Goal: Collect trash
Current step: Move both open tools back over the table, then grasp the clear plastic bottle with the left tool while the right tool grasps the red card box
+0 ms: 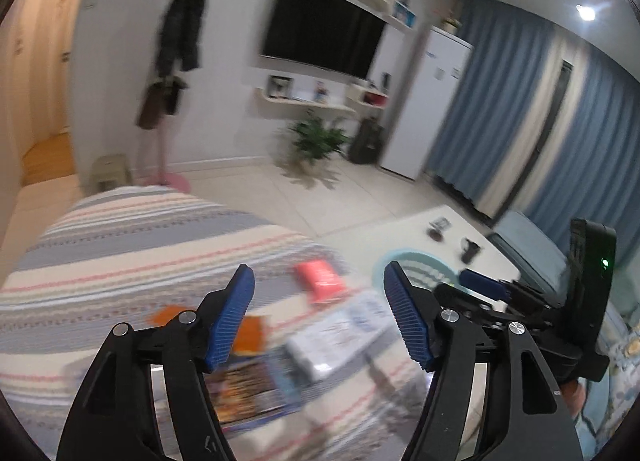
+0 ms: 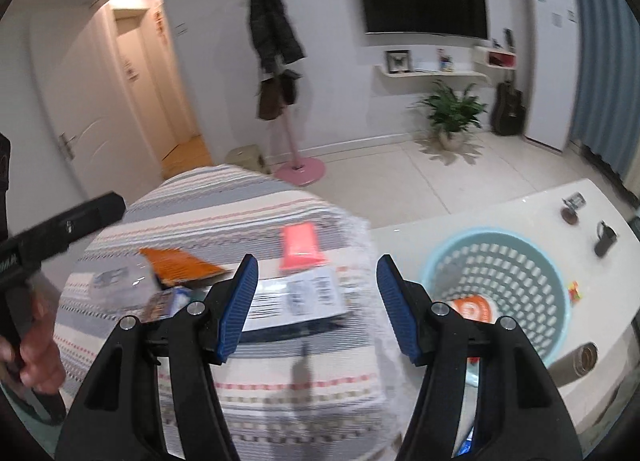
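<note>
While both tools gape, one basket holds one wrapper.

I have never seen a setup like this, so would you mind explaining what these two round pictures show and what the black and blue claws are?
There is no robot here: a person carries a hand-held two-finger gripper in each hand, and each gripper has a wide-angle camera looking forward along its fingers. That is why both pictures are round and bent at the edges.

One picture comes from the left gripper, the other from the right gripper. The blue ribbed parts are the finger pads. Both grippers stand open and hold nothing.

Below them is a striped cloth strewn with litter: a red packet, an orange wrapper, a white printed pack and some blurred wrappers. To the right, on a white table, stands a light blue basket, already holding some trash. In the right-hand view you also see the person's hand on the other gripper's handle.
</note>
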Demonstrator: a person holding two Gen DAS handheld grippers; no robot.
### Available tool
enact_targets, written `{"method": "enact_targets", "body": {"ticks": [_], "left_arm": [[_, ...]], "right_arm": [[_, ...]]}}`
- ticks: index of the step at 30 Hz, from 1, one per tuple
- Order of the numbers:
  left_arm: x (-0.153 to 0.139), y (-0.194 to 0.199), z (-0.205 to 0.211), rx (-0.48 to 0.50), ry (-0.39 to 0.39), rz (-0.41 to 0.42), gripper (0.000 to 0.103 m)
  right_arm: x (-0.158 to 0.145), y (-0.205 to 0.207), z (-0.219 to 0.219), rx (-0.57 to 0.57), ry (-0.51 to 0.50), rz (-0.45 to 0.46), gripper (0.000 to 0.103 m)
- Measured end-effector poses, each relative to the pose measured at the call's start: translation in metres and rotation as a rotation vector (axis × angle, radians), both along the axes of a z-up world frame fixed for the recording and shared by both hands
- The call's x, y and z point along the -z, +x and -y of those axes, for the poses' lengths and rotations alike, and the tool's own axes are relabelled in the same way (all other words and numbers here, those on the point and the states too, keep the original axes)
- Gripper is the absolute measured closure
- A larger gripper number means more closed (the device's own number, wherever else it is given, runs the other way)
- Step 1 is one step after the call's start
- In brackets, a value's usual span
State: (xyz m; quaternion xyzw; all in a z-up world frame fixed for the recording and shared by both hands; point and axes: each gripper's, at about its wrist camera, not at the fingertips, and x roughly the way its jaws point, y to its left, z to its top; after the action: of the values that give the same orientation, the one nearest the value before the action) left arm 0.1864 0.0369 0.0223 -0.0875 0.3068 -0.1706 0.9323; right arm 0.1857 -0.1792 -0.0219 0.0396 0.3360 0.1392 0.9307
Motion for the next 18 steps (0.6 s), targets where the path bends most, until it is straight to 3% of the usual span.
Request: {"method": "enact_targets", "body": {"ticks": [4, 6, 8, 13, 18], "left_arm": [[0.006, -0.003, -0.056, -0.098, 0.007, -0.022, 0.037], [0.013, 0.001, -0.084, -0.135, 0.014, -0.05, 0.037], [0.021, 0.005, -0.105, -0.168, 0.023, -0.074, 0.037], [0.051, 0.027, -0.151, -0.209, 0.002, -0.172, 0.037], [0.074, 0.041, -0.158, -0.176, -0.037, -0.247, 0.037]], "right_arm": [[0.006, 0.003, -0.04, -0.069, -0.005, -0.017, 0.046], [0.013, 0.007, -0.057, -0.111, 0.004, -0.044, 0.06], [0.02, 0.012, -0.072, -0.146, 0.014, -0.074, 0.067], [0.036, 0.028, -0.108, -0.208, 0.005, -0.133, 0.068], [0.041, 0.035, -0.135, -0.251, -0.027, -0.159, 0.068]]}}
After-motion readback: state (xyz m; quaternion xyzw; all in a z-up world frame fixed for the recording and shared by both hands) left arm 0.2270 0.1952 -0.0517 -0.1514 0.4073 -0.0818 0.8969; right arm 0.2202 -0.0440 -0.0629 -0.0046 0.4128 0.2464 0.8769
